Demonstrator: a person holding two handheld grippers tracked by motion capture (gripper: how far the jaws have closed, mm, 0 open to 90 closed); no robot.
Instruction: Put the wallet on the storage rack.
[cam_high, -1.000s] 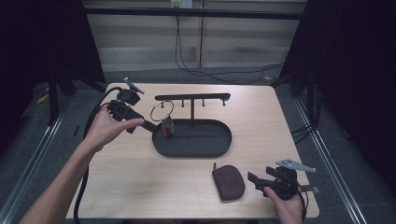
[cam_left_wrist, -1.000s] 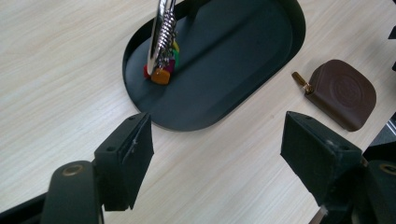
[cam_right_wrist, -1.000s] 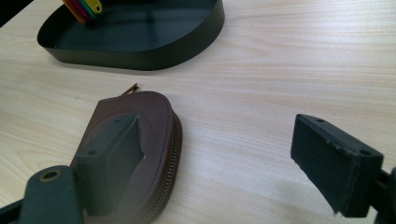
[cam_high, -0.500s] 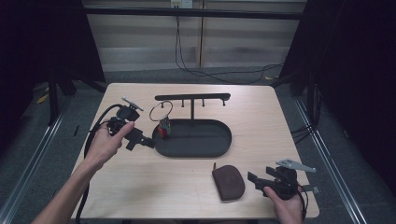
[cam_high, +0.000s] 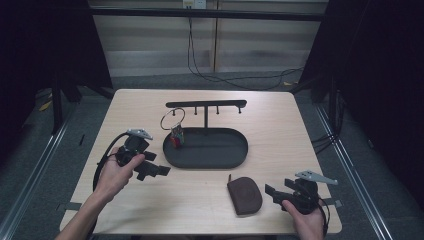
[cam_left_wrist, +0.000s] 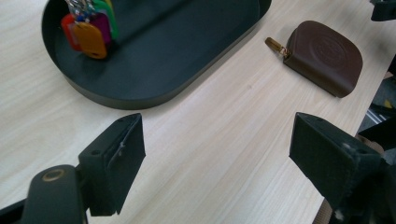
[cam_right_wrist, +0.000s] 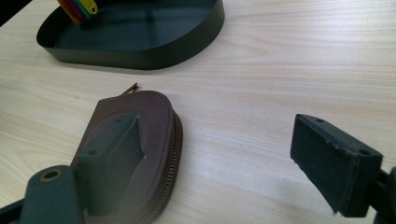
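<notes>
My left gripper (cam_high: 161, 171) (cam_left_wrist: 219, 135) hovers low over the table, left of the black oval tray (cam_high: 235, 161) (cam_left_wrist: 154, 88). Its jaws have just been opening; they stand wide apart with only bare wood between them. A key ring with coloured tags (cam_high: 176, 135) (cam_left_wrist: 88, 29) hangs from the left peg of the tray's stand (cam_high: 206, 104). A brown zipped pouch (cam_high: 245, 196) (cam_left_wrist: 327, 55) (cam_right_wrist: 154, 122) lies in front of the tray. My right gripper (cam_high: 272, 191) (cam_right_wrist: 219, 140) is open just right of the pouch, and its left jaw stands over the pouch's edge without pressing on it.
The light wooden table (cam_high: 300, 130) has rounded corners. Dark floor and metal rails run along both sides. Cables lie on the floor behind the table. The tray (cam_right_wrist: 140, 44) sits mid-table.
My left gripper has drawn back from the key ring at the stand, moving down and toward the near left of the table. The keys stay hanging. The right gripper has kept still.
</notes>
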